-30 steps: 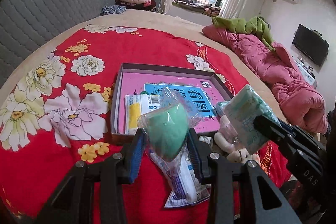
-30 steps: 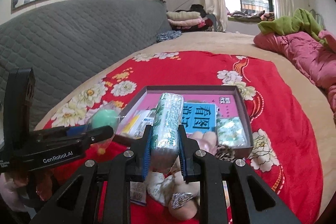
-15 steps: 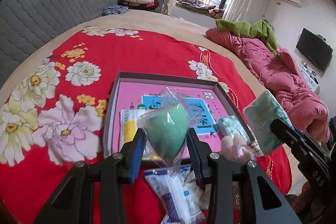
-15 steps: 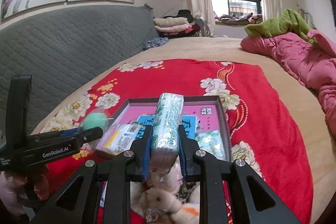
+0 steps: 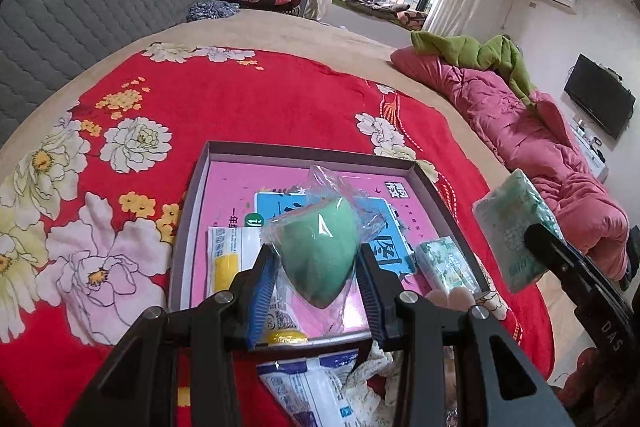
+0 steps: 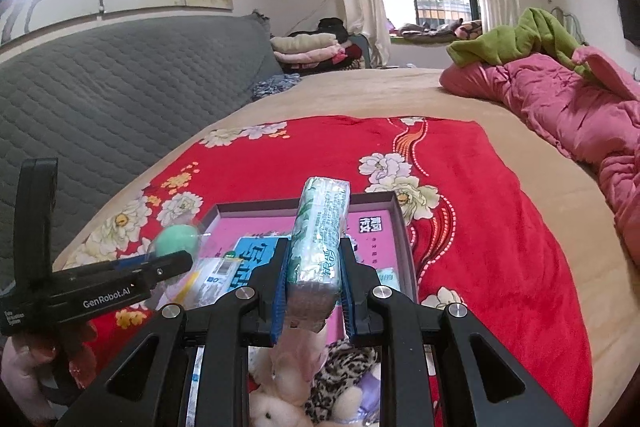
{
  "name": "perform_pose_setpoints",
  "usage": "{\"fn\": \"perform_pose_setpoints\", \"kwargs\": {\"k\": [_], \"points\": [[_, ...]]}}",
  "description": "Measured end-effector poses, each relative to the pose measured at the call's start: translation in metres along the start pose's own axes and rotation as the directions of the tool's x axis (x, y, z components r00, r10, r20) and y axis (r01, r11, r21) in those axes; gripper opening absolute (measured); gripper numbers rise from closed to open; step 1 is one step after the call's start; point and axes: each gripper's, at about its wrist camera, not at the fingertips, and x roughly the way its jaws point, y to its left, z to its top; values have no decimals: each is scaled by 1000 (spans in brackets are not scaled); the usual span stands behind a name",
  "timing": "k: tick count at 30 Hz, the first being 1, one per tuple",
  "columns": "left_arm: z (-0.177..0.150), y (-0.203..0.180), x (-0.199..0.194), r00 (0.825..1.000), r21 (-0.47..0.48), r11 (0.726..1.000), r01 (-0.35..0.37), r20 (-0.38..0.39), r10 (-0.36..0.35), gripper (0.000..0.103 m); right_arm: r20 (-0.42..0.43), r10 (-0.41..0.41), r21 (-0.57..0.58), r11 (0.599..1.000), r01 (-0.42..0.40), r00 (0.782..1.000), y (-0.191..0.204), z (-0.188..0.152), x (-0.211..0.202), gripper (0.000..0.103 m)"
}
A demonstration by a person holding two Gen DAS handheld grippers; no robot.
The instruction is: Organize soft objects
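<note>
Both grippers have been moving forward, so the tray [image 5: 434, 193] is now lying right beneath them. The left gripper [image 5: 316, 281] is clamping a green sponge [image 5: 320, 251] in clear wrap above the tray's near edge. The right gripper [image 6: 314, 277] is squeezing a tissue pack [image 6: 320, 235] narrowly, over the plush toys [image 6: 296, 387] on the red blanket [image 6: 480, 227].

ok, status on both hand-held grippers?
Left hand-held gripper shut on bagged green sponge. Right hand-held gripper shut on tissue pack. Both above the tray; nothing blocking it.
</note>
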Motion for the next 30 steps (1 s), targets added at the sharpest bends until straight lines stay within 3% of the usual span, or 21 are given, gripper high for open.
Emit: {"fn": "perform_pose_setpoints", "kwargs": {"k": [11,30], "points": [[0,-3,25,998,5,1000,16,-56,-16,40,-8,-22,-1,1000,22,1000,-4,8,21,23],[-4,-9,46,997,34,999,26,-75,-24,40,-36,-24,23,999,25,999,-18,13,53,23]]}}
